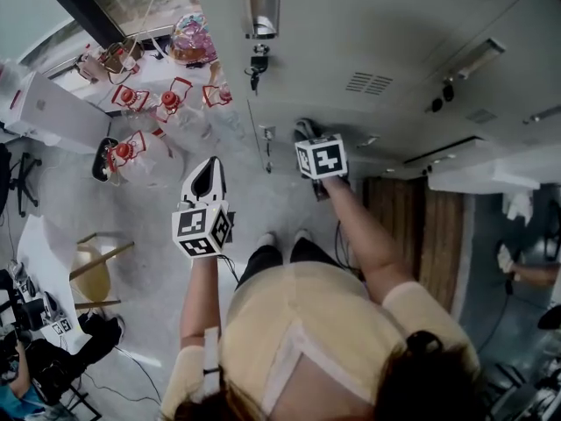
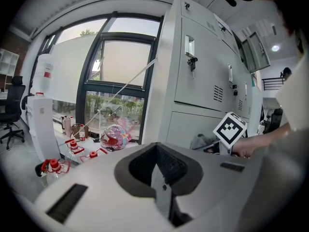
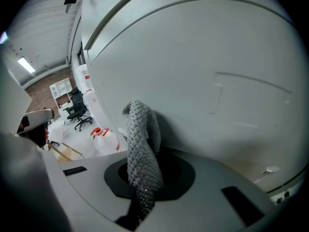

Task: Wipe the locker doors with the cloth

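The grey locker doors (image 1: 351, 42) fill the right gripper view, the door (image 3: 217, 57) very close. A grey knobbly cloth (image 3: 142, 149) stands up out of my right gripper (image 3: 145, 182), which is shut on it, and its top touches the door. In the head view the right gripper (image 1: 308, 139) is stretched out against the locker's lower door, with the cloth (image 1: 304, 129) at its tip. From the left gripper view the cloth (image 2: 203, 141) shows beside the right gripper's marker cube. My left gripper (image 2: 161, 178) is shut on nothing and hangs away from the locker (image 2: 203, 71); the head view shows this gripper (image 1: 208, 178) left of the right one.
A key (image 1: 257, 64) hangs in a door lock above the right gripper. Left of the locker are a window (image 2: 116, 81), a sill with water jugs (image 1: 131, 99) with red caps and a pink bundle (image 1: 191, 38), a white box (image 1: 53, 112) and a wooden stool (image 1: 92, 274).
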Action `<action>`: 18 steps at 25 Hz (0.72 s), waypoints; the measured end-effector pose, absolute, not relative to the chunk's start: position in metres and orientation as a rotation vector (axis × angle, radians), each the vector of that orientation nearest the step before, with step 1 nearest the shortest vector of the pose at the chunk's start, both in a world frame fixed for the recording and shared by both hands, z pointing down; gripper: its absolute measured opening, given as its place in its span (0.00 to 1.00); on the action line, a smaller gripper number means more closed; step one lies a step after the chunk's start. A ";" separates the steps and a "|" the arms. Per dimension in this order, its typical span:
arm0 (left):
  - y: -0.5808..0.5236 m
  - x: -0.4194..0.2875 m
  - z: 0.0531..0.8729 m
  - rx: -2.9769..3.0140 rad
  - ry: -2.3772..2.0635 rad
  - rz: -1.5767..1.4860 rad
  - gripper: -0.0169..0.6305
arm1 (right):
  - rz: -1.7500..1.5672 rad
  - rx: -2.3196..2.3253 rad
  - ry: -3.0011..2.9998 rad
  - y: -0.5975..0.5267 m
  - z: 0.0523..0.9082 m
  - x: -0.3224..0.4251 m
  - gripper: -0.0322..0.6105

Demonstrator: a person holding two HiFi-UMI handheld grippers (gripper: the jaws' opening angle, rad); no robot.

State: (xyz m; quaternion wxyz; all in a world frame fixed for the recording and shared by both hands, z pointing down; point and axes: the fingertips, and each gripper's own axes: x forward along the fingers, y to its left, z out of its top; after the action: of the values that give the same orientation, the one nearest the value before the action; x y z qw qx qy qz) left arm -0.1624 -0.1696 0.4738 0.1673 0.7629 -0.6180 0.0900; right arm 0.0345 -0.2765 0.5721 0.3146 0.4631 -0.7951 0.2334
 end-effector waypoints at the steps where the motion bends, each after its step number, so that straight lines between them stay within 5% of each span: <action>1: -0.172 -0.159 0.474 2.181 -1.747 0.258 0.03 | 0.621 1.233 -2.087 -0.276 0.573 0.040 0.07; 18: -0.206 -0.102 0.476 2.313 -1.584 0.282 0.03 | 0.693 1.442 -1.950 -0.273 0.580 0.140 0.07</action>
State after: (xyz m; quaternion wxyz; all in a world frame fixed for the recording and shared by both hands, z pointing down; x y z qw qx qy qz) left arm -0.1019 -0.2063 0.4759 0.1615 0.8101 -0.5549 0.0988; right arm 0.1397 -0.2731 0.5796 0.3049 0.5445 -0.7363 0.2615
